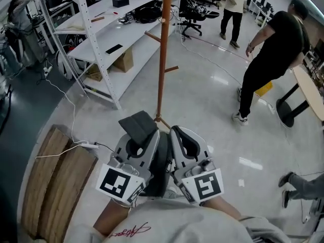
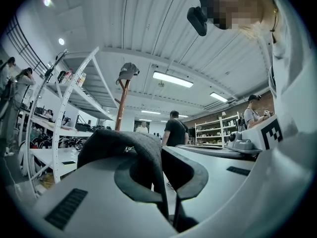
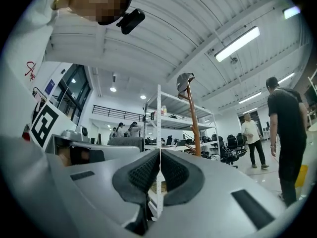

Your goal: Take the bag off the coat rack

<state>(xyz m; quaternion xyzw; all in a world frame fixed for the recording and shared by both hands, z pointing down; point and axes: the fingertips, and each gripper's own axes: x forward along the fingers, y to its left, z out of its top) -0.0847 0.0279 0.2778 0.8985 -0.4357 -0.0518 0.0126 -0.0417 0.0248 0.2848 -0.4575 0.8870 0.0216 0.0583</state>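
Observation:
The brown coat rack (image 1: 163, 49) stands on the floor straight ahead, a short way off. A grey cap (image 2: 129, 71) sits on top of its pole in both gripper views. My left gripper (image 1: 151, 135) is shut on the dark grey strap of the bag (image 2: 133, 143); the strap loops over the left jaw and runs down between the pads. In the head view a flat grey piece of the bag (image 1: 137, 125) sticks up at the jaws, and more dark fabric hangs between the two grippers. My right gripper (image 1: 178, 133) sits close beside the left, shut with nothing in it (image 3: 159, 170).
White shelving (image 1: 101, 39) runs along the left, with a power strip and cable (image 1: 88, 145) on the floor and wooden boards (image 1: 55, 176) at lower left. A person in black (image 1: 273, 54) stands at the right beside a table (image 1: 309, 90). An office chair (image 1: 195, 11) is behind the rack.

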